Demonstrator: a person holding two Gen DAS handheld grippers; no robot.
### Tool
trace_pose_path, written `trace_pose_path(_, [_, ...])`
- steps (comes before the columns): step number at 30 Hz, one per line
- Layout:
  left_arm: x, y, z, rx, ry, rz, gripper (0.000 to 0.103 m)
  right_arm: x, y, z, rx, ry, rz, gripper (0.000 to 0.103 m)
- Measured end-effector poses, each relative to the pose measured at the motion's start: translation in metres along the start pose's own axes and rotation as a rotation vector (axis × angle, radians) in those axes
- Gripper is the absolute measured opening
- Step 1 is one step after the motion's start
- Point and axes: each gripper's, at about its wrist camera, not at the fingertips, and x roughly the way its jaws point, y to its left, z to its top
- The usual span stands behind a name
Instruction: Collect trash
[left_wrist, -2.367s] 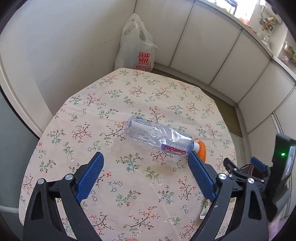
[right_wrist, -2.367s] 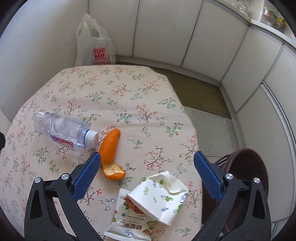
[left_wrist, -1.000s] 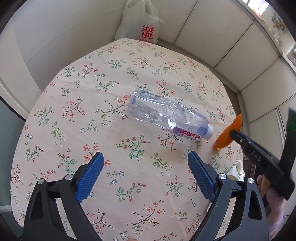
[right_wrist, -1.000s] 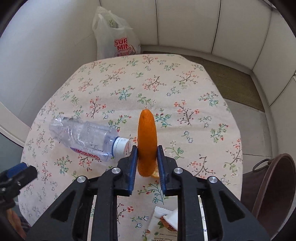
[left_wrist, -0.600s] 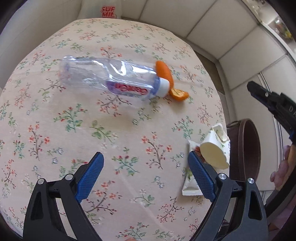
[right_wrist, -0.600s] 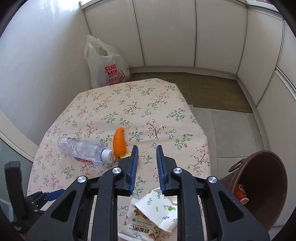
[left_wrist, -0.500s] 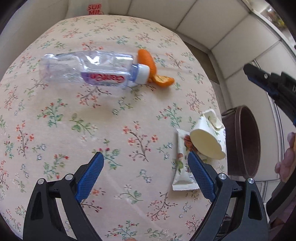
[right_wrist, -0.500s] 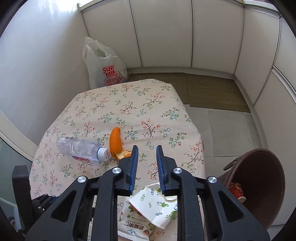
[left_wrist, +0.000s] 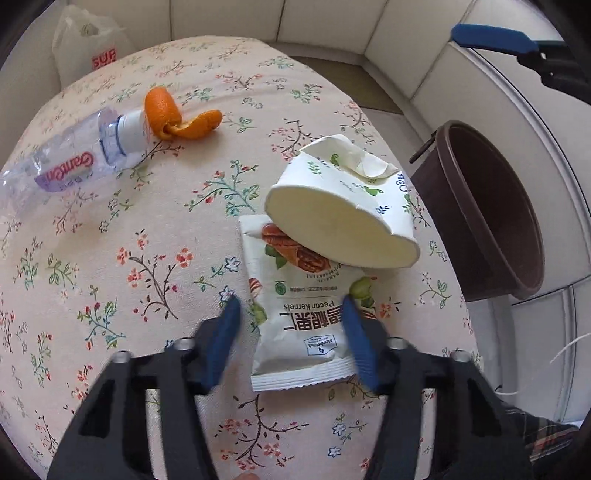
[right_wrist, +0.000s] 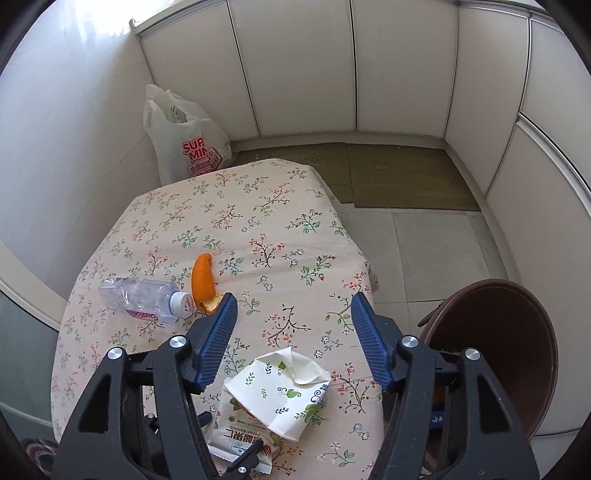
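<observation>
Now left hand-held gripper (left_wrist: 290, 325) closing round snack packet (left_wrist: 299, 317), peel (right_wrist: 203, 282) dropped.

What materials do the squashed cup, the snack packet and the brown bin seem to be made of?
Squashed cup: probably paper, matte; it holds sharp creases and torn folds, with a printed leaf pattern.
Snack packet: likely thin plastic film with a slight sheen; it has a flat crimped seal at its end.
Brown bin: apparently moulded plastic, smooth and dull; it has a thin, even rim.

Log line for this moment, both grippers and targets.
left gripper: closing, fingers straddle white pecan snack packet | right gripper: just opened, empty | crushed paper cup on packet | brown bin beside table
</observation>
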Motion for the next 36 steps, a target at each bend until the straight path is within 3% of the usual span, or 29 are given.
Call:
trace_pose_path(2, [-0.001, 0.005, 0.001, -0.023, 0.014, -0.058, 0.017, 0.004, -0.001, 0.000, 0.008, 0.009, -0.004, 0.078])
trace_pose_path(5, [-0.006, 0.018, 0.001, -0.076, 0.028, -0.109, 0.012, 0.010, -0.001, 0.001, 0.030, 0.026, -0.002, 0.083])
trace_pose_path(12, [-0.038, 0.070, -0.008, -0.185, 0.016, -0.031, 0.011, 0.043, 0.020, 0.000, 0.014, 0.121, 0.020, 0.085])
trace_pose_path(18, [-0.088, 0.134, -0.009, -0.325, -0.074, 0.015, 0.009, 0.080, 0.052, 0.001, -0.016, 0.139, 0.021, 0.085])
trace_pose_path(20, [-0.104, 0.153, -0.008, -0.366, -0.111, 0.019, 0.009, 0.097, 0.059, 0.003, 0.012, 0.170, 0.068, 0.072])
trace_pose_path(21, [-0.109, 0.160, -0.007, -0.381, -0.126, 0.023, 0.009, 0.104, 0.063, 0.004, 0.022, 0.187, 0.096, 0.070])
trace_pose_path(27, [-0.135, 0.189, -0.007, -0.441, -0.187, 0.038, 0.009, 0.138, 0.084, 0.018, 0.040, 0.216, 0.129, 0.070])
trace_pose_path(32, [-0.160, 0.198, -0.001, -0.446, -0.253, 0.068, 0.009, 0.170, 0.095, 0.020, 0.052, 0.270, 0.113, 0.058])
trace_pose_path(36, [-0.182, 0.206, 0.001, -0.457, -0.315, 0.067, 0.009, 0.181, 0.100, 0.022, 0.067, 0.287, 0.123, 0.057])
